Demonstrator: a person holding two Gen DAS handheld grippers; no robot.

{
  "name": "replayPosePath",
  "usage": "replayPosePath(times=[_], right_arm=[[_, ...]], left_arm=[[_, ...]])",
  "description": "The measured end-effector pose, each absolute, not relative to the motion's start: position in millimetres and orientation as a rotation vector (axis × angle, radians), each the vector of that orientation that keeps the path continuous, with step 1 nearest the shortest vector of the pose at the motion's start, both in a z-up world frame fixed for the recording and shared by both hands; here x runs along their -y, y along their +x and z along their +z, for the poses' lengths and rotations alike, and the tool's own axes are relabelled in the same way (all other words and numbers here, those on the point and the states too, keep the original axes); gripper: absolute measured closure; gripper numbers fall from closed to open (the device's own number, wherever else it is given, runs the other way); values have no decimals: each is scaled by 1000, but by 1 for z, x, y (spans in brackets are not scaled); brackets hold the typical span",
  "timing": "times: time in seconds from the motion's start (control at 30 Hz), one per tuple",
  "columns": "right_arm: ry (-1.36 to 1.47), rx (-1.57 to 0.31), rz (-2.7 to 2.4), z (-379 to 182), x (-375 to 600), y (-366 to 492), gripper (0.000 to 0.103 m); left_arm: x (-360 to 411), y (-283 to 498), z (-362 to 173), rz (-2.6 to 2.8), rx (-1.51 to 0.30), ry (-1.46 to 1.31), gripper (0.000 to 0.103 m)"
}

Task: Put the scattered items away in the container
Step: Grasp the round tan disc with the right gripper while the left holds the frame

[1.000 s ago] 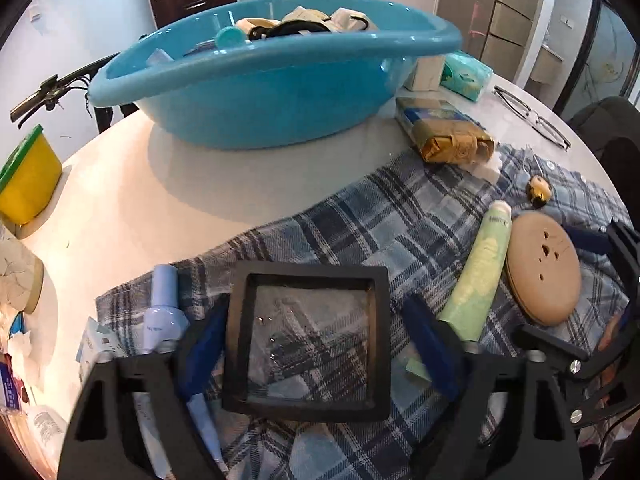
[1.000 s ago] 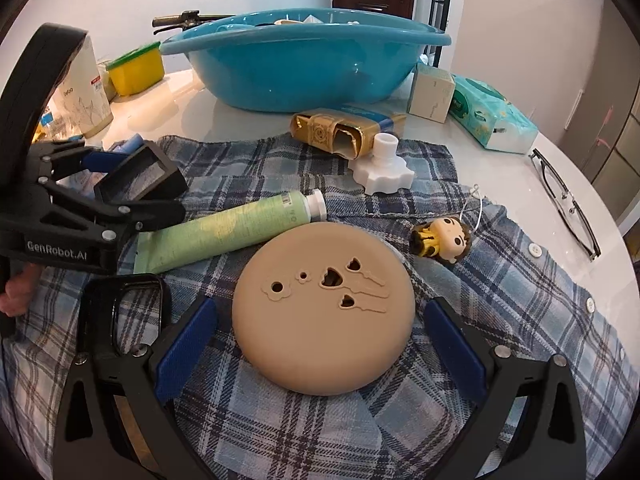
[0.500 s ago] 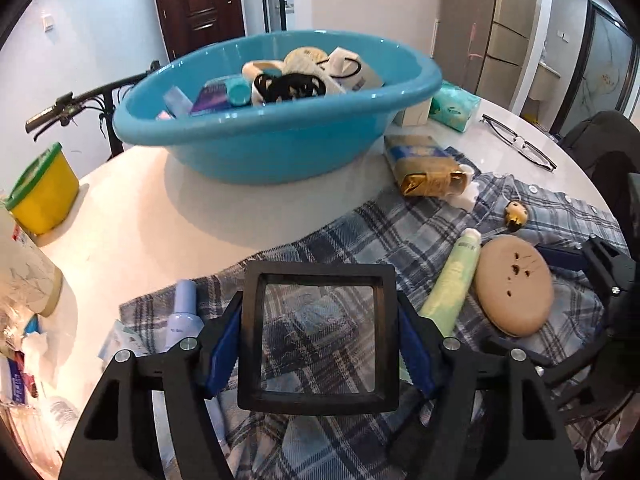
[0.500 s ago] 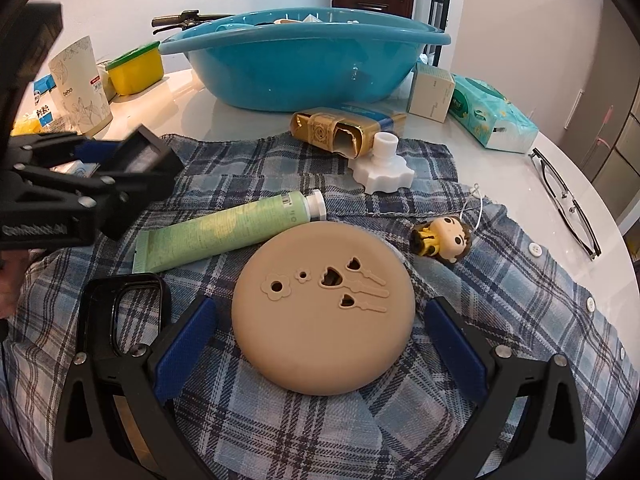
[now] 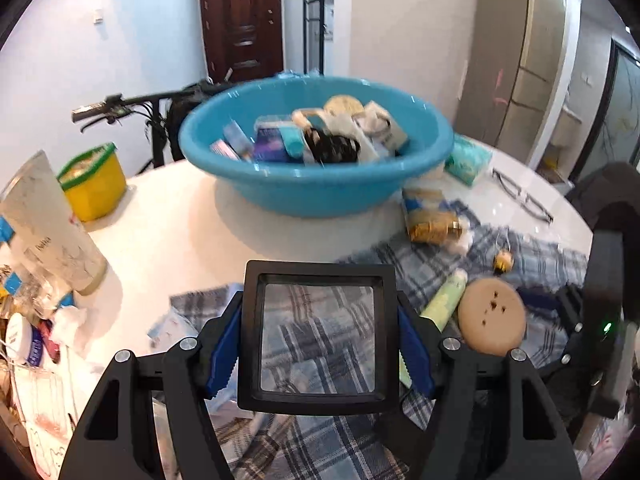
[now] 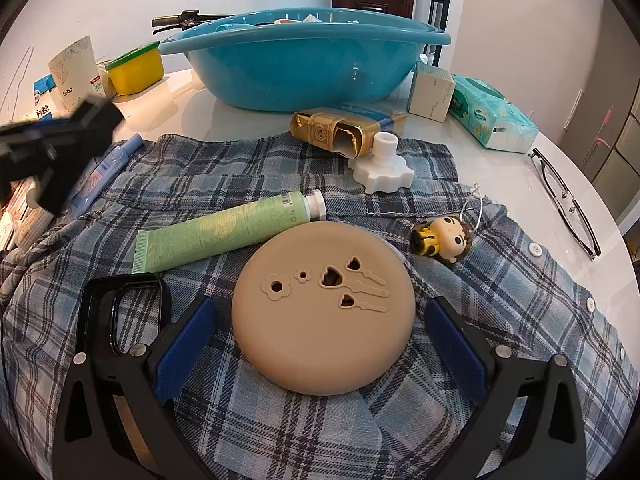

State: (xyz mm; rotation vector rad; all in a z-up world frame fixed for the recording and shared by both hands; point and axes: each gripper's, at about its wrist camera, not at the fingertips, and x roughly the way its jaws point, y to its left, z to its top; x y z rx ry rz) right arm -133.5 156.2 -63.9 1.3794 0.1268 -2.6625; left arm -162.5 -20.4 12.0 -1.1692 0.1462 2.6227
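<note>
My left gripper point(image 5: 319, 340) is shut on a black square frame with a clear pane point(image 5: 318, 338) and holds it up above the plaid shirt point(image 5: 532, 256), short of the blue basin point(image 5: 316, 196). The basin holds several items. My right gripper point(image 6: 320, 340) is open, its pads on either side of a tan round disc point(image 6: 324, 308) that lies on the shirt point(image 6: 500, 320). A green tube point(image 6: 224, 232), a small doll figure point(image 6: 444, 236), a gold box point(image 6: 328, 128) and a white knob point(image 6: 382, 164) lie beyond it. The basin point(image 6: 296, 68) stands behind.
A black phone case point(image 6: 120, 304) lies by my right gripper's left finger. Glasses point(image 6: 568, 204), a tissue pack point(image 6: 492, 114) and a small carton point(image 6: 432, 90) sit at the right. A yellow tub point(image 5: 94, 184), a paper cup point(image 5: 52, 228) and clutter stand at the left.
My left gripper closed on the black frame and lifted it off the shirt, rising and tilting toward the basin. My right gripper stayed still around the disc.
</note>
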Motion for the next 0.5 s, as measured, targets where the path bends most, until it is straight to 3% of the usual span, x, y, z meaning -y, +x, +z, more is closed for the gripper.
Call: replayPosePath(times=[0.5], right_arm=[[1378, -128, -2662, -64, -156, -133, 0]], left_arm=[[17, -171, 42, 2647, -28, -1084, 31]])
